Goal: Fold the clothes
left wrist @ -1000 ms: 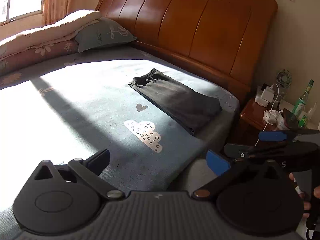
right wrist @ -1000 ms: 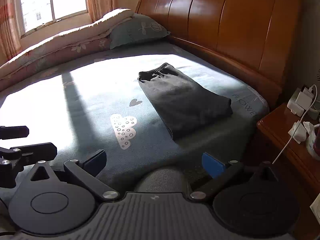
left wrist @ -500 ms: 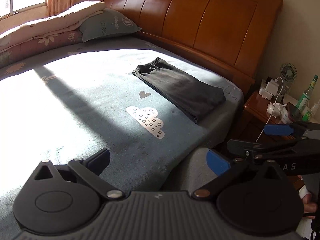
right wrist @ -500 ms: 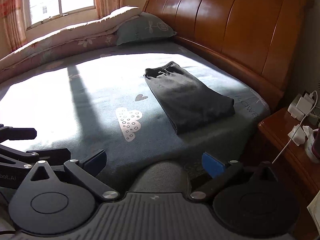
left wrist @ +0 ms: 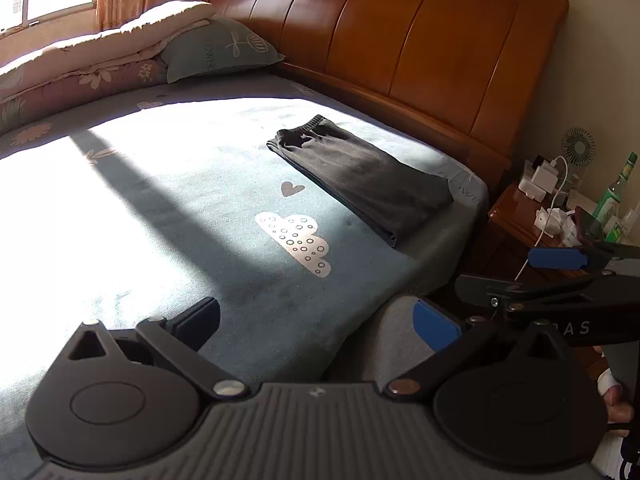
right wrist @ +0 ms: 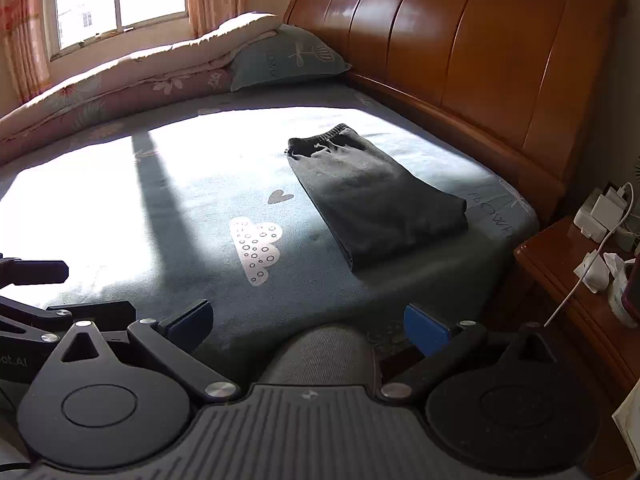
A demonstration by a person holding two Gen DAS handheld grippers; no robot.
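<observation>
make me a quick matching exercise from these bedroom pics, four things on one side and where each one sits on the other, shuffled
Things:
1. folded dark trousers
2. pillow
3. green bottle
4. white cloud print

Places:
A. on the bedside table, right of the bed
B. against the headboard at the far end of the bed, beside the rolled quilt
C. lying on the sheet near the bed's right edge
D. printed on the sheet, just left of the trousers, below a small heart

Pairs: 1-C, 2-B, 3-A, 4-D

Dark trousers (left wrist: 362,178), folded flat, on bed
</observation>
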